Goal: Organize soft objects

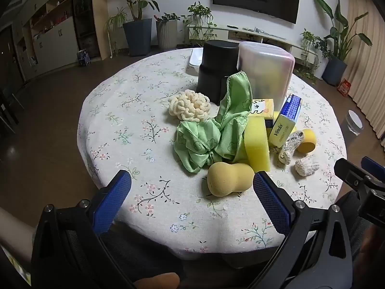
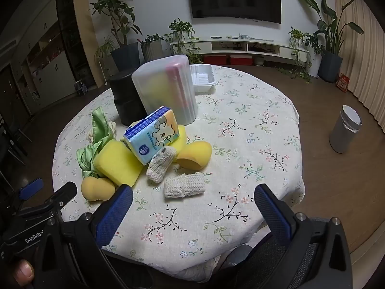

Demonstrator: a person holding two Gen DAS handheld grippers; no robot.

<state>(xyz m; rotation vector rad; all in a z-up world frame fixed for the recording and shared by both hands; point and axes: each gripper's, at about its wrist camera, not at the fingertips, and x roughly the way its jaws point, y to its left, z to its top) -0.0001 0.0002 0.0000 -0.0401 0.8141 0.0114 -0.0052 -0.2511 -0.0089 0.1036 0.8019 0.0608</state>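
A: Left gripper (image 1: 192, 192), lower part of its own view. Jaws spread wide, nothing between them. Floral tablecloth (image 1: 134, 110) shows in the gap.

B: Right gripper (image 2: 192, 204), same: released, empty, low in its frame above the cloth.

A: The soft things sit in one heap, centre to right of the left view. Green cloth (image 1: 211, 130) crumpled in the middle, one corner leaning up against the black canister (image 1: 216, 67). Cream yarn pompom (image 1: 189, 106) just left of it.

B: Yellow block sponge (image 1: 256, 142) touching the cloth's right side. Gourd-shaped sponge (image 1: 228, 178) in front of it, just beside the left gripper's right finger.

A: Tissue pack (image 2: 154, 137) tilted on the heap, centre of the right view. One knitted sock (image 2: 161, 166) leans on it, the other knitted sock (image 2: 184, 185) lies flat nearer the bottom.

B: Cut yellow ball (image 2: 195, 155) right of the pack. Clear lidded box (image 2: 166, 89) behind, white tray (image 2: 202, 77) further back, upper centre.
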